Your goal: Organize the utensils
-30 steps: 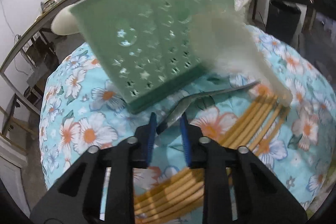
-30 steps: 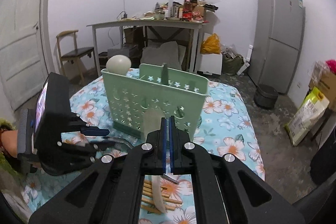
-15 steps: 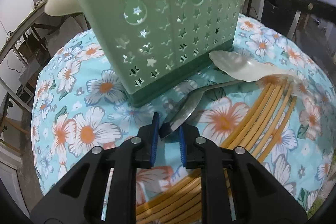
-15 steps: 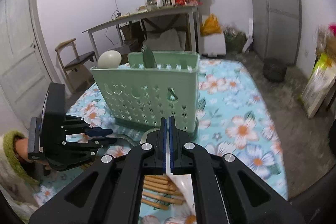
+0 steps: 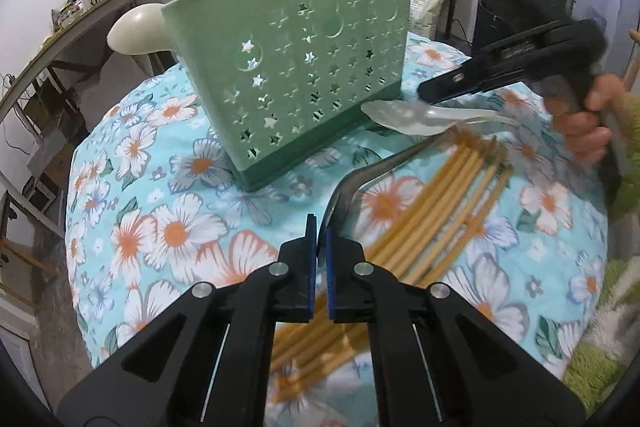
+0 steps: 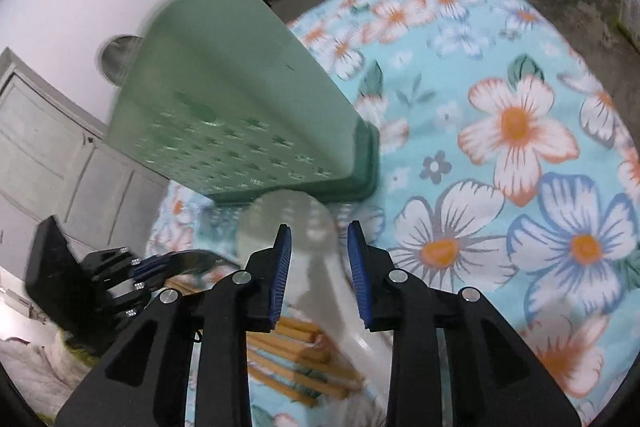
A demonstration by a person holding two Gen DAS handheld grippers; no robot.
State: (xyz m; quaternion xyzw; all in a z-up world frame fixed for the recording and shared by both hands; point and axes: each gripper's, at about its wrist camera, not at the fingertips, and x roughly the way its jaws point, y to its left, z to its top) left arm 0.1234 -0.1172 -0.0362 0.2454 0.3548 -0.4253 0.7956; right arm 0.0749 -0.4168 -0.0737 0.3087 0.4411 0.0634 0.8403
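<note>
While clamped together on the near end of the thin, bent stainless-steel spoon [image 5: 339,201], pointed the left hand-held gripper [image 5: 321,223] down over the flower-printed cloth surface [image 5: 176,227], just near of the pale green, star-perforated plastic caddy [image 5: 304,75]. Could not tell whether the spoon's far end rested on the loose bundle of bamboo chopsticks [image 5: 432,203] to the right or hung just above it.

Caught the right hand-held gripper [image 6: 318,227] with jaws opening, pads clear of the translucent white plastic spoon [image 5: 404,113] lying between them. Found that spoon's bowl just beside the caddy's right foot and its handle laid across the chopsticks.

Judged the steel stiff, fairly light and slick. Reckoned a pinch on so narrow an edge liable to let it swivel, and a hold nearer the bend steadier for standing it in the caddy.

Judged the plastic spoon very light, a little springy and smooth. Thought the flat of the handle, well back from the bowl, the better place to take it.

Expected the chopsticks to roll and scatter unless pinched together near the middle.
</note>
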